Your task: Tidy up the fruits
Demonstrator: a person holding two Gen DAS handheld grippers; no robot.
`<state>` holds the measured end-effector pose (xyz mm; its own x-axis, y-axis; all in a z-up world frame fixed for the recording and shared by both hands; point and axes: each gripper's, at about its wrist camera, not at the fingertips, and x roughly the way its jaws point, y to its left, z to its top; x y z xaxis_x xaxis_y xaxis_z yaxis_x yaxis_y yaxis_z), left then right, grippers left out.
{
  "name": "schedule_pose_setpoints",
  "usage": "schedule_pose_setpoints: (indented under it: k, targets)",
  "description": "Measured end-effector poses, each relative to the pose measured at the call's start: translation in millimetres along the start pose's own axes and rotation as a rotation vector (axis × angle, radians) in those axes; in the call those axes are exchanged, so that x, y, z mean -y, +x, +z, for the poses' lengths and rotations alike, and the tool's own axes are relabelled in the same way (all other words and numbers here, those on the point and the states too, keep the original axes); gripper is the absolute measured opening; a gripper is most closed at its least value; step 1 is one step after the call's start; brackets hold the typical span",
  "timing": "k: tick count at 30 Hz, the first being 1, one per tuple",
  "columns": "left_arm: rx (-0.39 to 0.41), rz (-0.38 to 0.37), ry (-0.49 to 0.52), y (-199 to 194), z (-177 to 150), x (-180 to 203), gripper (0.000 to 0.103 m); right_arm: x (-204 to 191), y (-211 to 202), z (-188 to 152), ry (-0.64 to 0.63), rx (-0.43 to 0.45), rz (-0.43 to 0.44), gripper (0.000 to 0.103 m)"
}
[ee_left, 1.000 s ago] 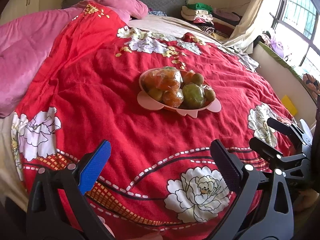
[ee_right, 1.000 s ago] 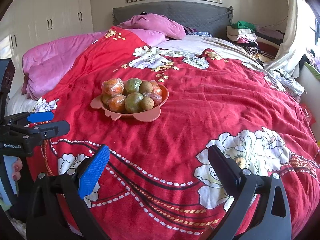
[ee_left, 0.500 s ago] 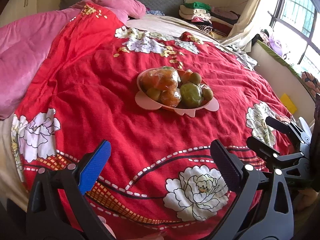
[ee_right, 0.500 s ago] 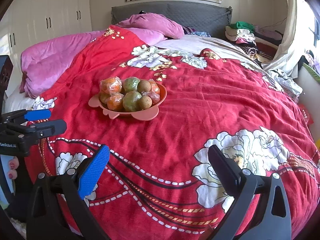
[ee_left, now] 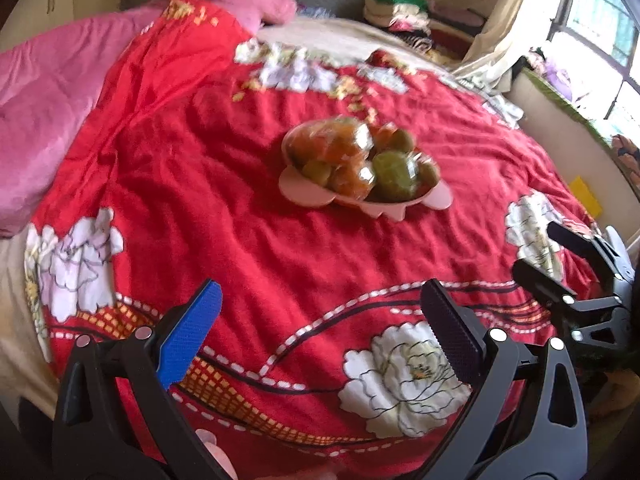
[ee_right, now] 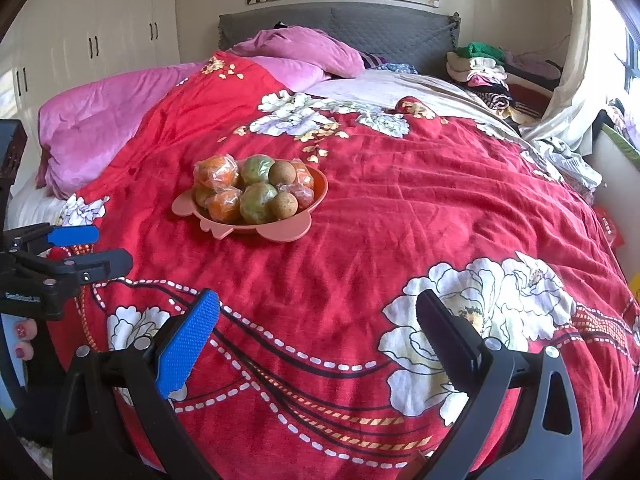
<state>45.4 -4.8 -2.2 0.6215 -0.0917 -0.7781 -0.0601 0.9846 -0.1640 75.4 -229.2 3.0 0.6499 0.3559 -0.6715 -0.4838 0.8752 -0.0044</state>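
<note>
Left gripper (ee_left: 320, 328): jaws spread wide, nothing between them, held above the red floral blanket (ee_left: 248, 248). Right gripper (ee_right: 316, 328): jaws likewise wide apart and empty, above the same blanket. Each gripper carries one blue pad and one black pad.

Landmark: one pink plate (ee_right: 280, 230) resting on the blanket, ahead of both grippers and well apart from them. The plate lies ahead and slightly right of the left gripper, ahead and to the left of the right gripper.

Contents of the plate, counted in the right wrist view: two brown round fruits (ee_right: 282, 173), two green fruits (ee_right: 258, 203), and at least four orange fruits in clear wrap (ee_right: 215, 170); one further fruit at the left side is partly hidden. All are heaped together and touching. The left wrist view is blurred and does not permit a count.

Beyond the plate: one pink pillow (ee_right: 308, 50) against the grey headboard (ee_right: 392, 24). Right of the headboard, one stack of folded clothes (ee_right: 480, 68).
</note>
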Motion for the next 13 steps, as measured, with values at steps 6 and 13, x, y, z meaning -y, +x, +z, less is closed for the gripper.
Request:
schedule_pose_setpoints:
  k: [6,13]
  targets:
    - [0.057,0.020,-0.079,-3.4,9.6,-17.5,0.093,12.2,2.7,-1.6,0.036,0.009,-0.019,0.098]
    - [0.080,0.175,-0.092,17.8,54.0,-76.4,0.093,82.4,10.5,15.0,0.142,0.039,-0.190,0.098]
